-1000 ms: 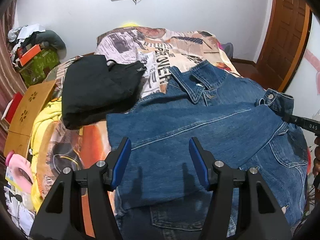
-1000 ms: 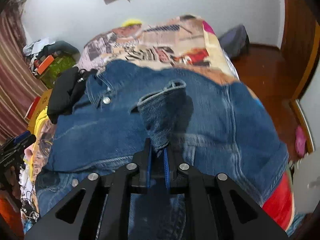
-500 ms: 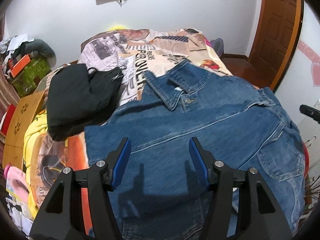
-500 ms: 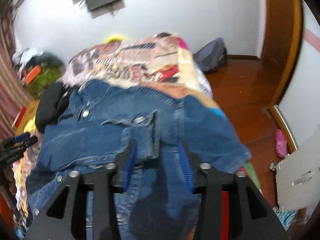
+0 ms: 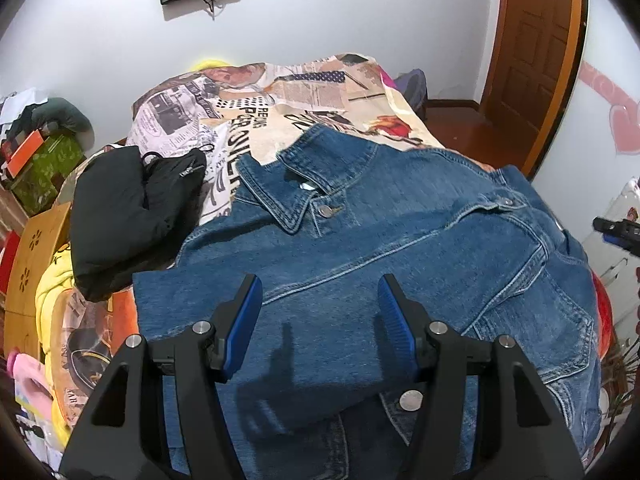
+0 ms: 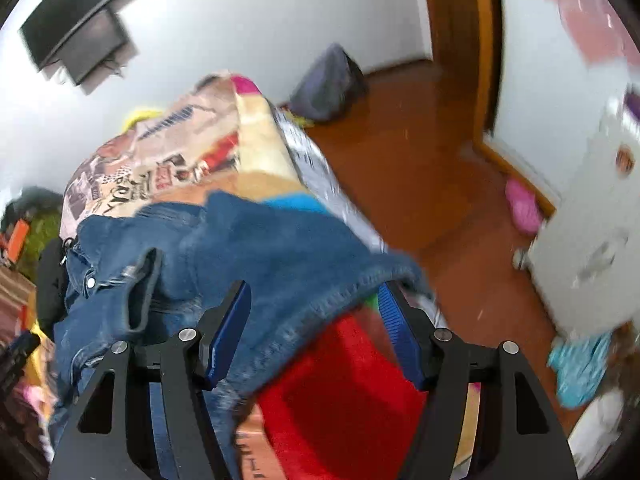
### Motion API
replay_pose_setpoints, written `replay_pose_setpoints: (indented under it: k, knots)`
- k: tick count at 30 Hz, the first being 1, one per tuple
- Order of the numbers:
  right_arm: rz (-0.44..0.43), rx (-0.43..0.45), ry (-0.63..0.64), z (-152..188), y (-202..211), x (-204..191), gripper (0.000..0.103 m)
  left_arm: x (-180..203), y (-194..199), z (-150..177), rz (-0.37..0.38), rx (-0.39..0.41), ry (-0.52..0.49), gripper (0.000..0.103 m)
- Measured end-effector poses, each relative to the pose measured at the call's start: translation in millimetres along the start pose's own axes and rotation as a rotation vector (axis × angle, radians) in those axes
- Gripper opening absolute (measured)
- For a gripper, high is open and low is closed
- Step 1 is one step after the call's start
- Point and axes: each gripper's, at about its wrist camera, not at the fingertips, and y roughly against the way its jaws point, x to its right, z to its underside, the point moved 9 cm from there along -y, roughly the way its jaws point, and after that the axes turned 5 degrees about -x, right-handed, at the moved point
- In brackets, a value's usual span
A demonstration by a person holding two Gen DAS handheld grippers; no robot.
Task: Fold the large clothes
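A blue denim jacket lies spread on the bed, collar toward the far wall, with one sleeve folded across its front. My left gripper hovers open above the jacket's near part, nothing between its pads. In the blurred right wrist view the jacket hangs toward the bed's right edge, and the folded sleeve's cuff rests on it at left. My right gripper is over the jacket's edge with its jaws opening; denim shows in the gap but the pads do not press on it. The right gripper also pokes in at the left wrist view's right edge.
A newspaper-print bedspread covers the bed. A black garment and a yellow one lie at the left. To the right are wooden floor, a dark bag, a pink slipper, a white cabinet and a door.
My right gripper was shut on the sleeve's cuff; it has let go, opened and swung right to the bed's edge. The sleeve now lies on the jacket. The left gripper drifted sideways, still open.
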Motion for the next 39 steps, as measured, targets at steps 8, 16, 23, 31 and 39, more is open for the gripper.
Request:
replay_pose_setpoints:
  k: [8,16,23,31,39]
  knots:
    - [-0.136,-0.162,-0.162,17,-53,16,0.063,1,-5,2,-0.006,-0.015,0.012,0.059]
    - [-0.158,-0.169,-0.235,-1,-79,23,0.062,-14,-1,2,-0.001,-0.009,0.066,0.059]
    - [-0.059,-0.107,-0.183,-13,-66,20,0.021,-26,-2,8,-0.007,-0.012,0.079,0.059]
    - [-0.130,0.052,-0.091,-42,5,-23,0.012,-37,5,12,0.016,0.008,0.091,0.059]
    - [-0.341,0.164,0.168,-36,76,-143,0.010,-44,14,16,0.023,0.035,0.083,0.059]
